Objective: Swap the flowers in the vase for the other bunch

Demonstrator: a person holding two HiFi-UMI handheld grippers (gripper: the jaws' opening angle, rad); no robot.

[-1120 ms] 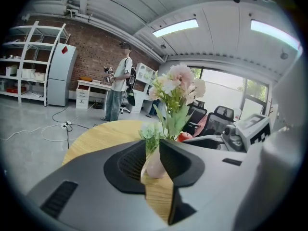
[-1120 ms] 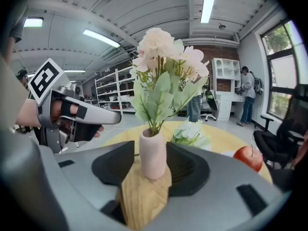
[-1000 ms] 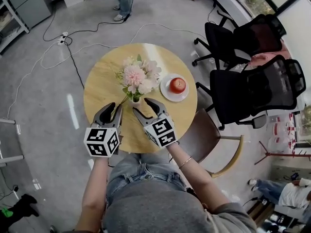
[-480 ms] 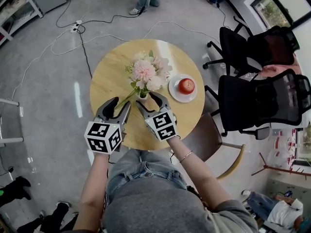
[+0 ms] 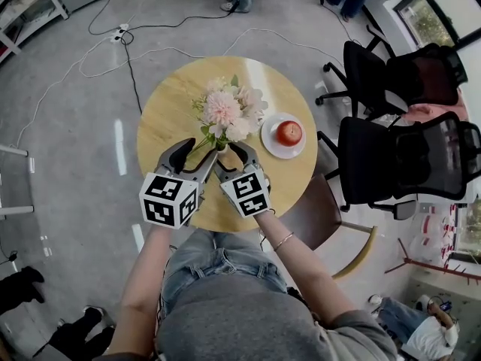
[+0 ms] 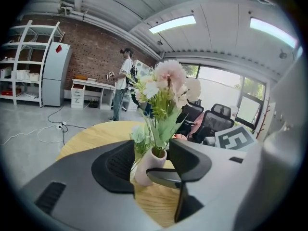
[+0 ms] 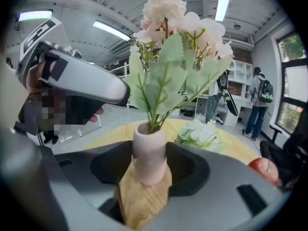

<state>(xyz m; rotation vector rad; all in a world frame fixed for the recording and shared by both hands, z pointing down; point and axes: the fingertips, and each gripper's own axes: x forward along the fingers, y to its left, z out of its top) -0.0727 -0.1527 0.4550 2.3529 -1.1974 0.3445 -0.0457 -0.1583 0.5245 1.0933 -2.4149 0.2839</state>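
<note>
Your right gripper point(image 7: 149, 154) has the pale pink vase point(image 7: 149, 163) standing between its jaws. They have just been opening and now stand wide apart. The vase's sides sit close to both pads, but nothing shows them pressing. The vase stands upright on the round wooden table point(image 5: 169, 119), near the edge closest to you, and it holds the pink flowers point(image 5: 223, 111) on green stems. Your left gripper point(image 6: 151, 152) comes in from the other side and points at the same vase. Its jaws have also just been opening and are spread wide, clamped on nothing. In the left gripper view one of the right gripper's fingers point(image 6: 163, 177) crosses in front of the vase's foot. The white bunch point(image 7: 202, 131) lies flat on the table just beside the vase. From the head view its thin green stem runs out from under the pink blooms towards your left gripper's jaws. Whether the stem touches either jaw cannot be made out. Further along the table, on your right, a red apple point(image 5: 288, 132) sits on a white plate point(image 5: 271, 144), well apart from both grippers.
</note>
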